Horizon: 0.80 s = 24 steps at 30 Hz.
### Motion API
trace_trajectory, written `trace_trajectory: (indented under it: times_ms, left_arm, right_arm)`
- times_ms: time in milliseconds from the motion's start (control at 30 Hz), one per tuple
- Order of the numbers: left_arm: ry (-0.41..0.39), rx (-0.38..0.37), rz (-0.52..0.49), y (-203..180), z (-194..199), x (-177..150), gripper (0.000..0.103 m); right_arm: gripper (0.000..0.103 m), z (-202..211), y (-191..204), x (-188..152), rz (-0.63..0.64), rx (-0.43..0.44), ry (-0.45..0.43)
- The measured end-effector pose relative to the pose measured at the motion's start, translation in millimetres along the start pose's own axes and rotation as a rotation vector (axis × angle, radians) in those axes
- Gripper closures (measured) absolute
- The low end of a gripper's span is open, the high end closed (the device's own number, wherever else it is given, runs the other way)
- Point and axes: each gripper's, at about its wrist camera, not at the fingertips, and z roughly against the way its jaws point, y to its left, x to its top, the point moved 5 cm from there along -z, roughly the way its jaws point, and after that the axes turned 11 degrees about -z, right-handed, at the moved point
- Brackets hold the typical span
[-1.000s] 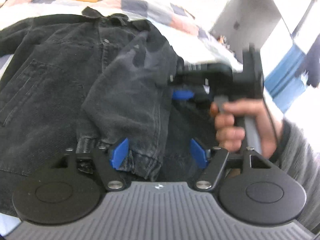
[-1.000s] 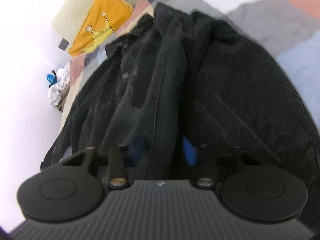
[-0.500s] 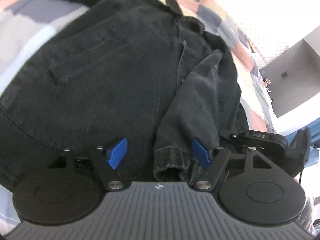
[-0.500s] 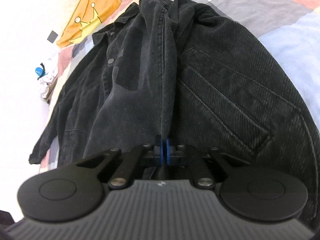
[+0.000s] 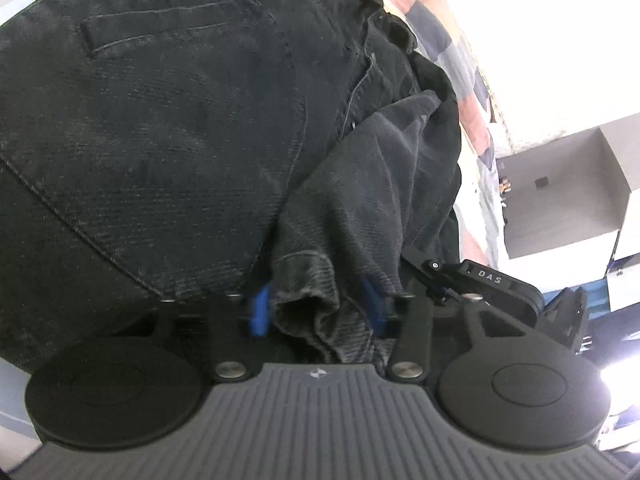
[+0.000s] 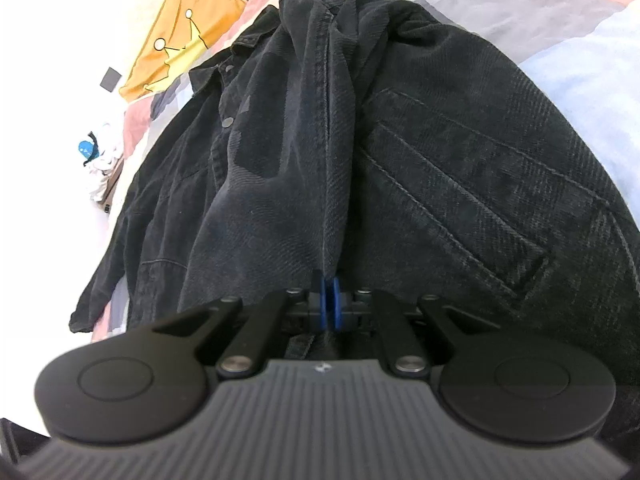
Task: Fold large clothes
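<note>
Jacket (image 6: pixel 440 168) cuff (image 5: pixel 308 304): left claw (image 5: pixel 316 312) narrowed around it; right claw (image 6: pixel 329 304) stays clamped on seam

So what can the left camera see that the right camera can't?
Only the left wrist view shows the sleeve cuff between the open left gripper, and the other gripper's body beside it. Only the right wrist view shows the yellow crown pillow and the right gripper pinching a fold. Both show the black jacket on the patchwork bedspread.

Two wrist fisheyes, close and low over the same black jacket (image 5: pixel 168 128), facing collarward.
</note>
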Motion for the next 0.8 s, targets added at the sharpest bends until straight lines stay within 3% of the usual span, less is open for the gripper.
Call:
trace_trajectory:
  times_ms: [33, 67, 300, 400, 500, 633, 800]
  left_arm:
    - [-0.015, 0.006, 0.0, 0.6, 2.7, 1.2, 0.078]
    - [-0.038, 0.003, 0.006, 0.9, 7.4, 3.1, 0.08]
    - [-0.283, -0.092, 0.019, -6.2, 65.8, 30.0, 0.082]
    - [-0.343, -0.078, 0.026, -1.2, 84.3, 38.5, 0.083]
    - [-0.346, -0.02, 0.073, 14.7, 84.7, 40.8, 0.083]
    - [-0.28, 0.112, 0.129, 38.3, 66.2, 38.2, 0.082]
    - [-0.25, 0.157, 0.171, 52.6, 59.1, 39.9, 0.079]
  right_arm:
    - [0.096, 0.6, 0.6, 0.1, -0.003, 0.011, 0.003]
    - [0.096, 1.3, 2.0, 0.4, -0.003, 0.025, 0.006]
    - [0.098, 8.6, 25.3, -6.3, 0.043, 0.123, 0.014]
    - [0.098, 7.8, 37.4, -13.4, 0.066, 0.17, 0.04]
    - [0.098, 0.5, 46.6, -20.8, 0.102, 0.159, 0.052]
    - [0.097, -17.2, 46.7, -27.4, 0.127, 0.095, 0.072]
    - [0.097, -26.1, 44.1, -27.1, 0.132, 0.064, 0.08]
